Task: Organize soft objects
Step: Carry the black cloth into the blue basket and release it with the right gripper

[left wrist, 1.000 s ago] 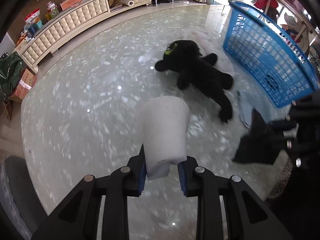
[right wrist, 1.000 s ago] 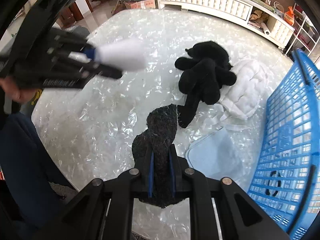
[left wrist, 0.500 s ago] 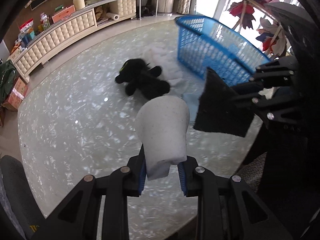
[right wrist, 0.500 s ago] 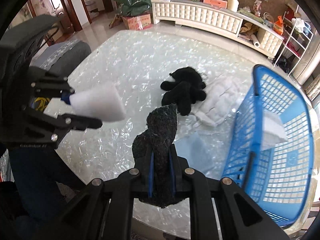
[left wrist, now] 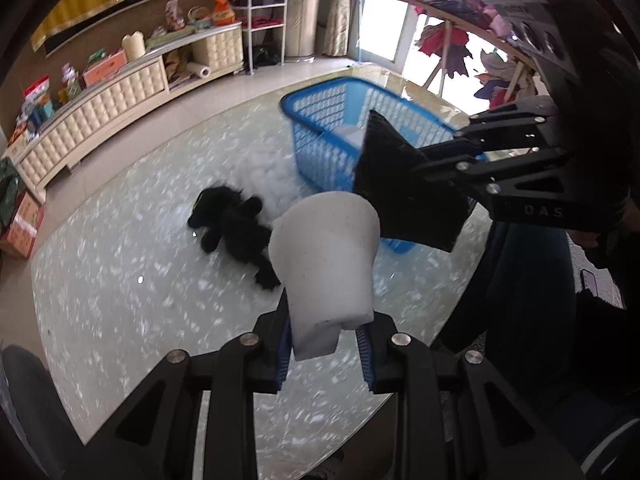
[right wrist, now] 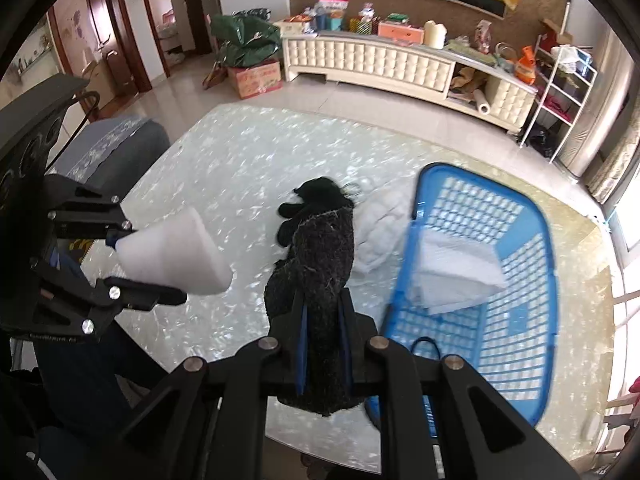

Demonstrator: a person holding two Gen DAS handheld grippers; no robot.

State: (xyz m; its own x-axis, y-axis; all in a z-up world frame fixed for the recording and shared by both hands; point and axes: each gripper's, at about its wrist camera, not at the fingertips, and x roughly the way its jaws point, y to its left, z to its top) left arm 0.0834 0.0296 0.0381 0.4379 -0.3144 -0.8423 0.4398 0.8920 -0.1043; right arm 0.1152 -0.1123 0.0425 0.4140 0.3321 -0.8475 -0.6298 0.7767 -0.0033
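My left gripper (left wrist: 325,354) is shut on a white foam sponge (left wrist: 328,256), held high above the table; it also shows in the right wrist view (right wrist: 176,258). My right gripper (right wrist: 323,344) is shut on a black scouring pad (right wrist: 320,264), seen in the left wrist view (left wrist: 404,188) in front of the blue basket (left wrist: 320,136). The basket (right wrist: 536,320) holds a folded white cloth (right wrist: 452,276). A black plush toy (left wrist: 234,226) lies on the table beside a white quilted cloth (right wrist: 380,224).
The pearly glass table (left wrist: 120,280) has its near edge below both grippers. A cream cabinet (right wrist: 380,64) with clutter runs along the far wall. A grey chair (right wrist: 116,152) stands at the table's left side. A clothes rack (left wrist: 460,12) stands behind the basket.
Both grippers have risen and pulled back from the table with their objects. The basket's inside and the folded cloth have come into the right wrist view.
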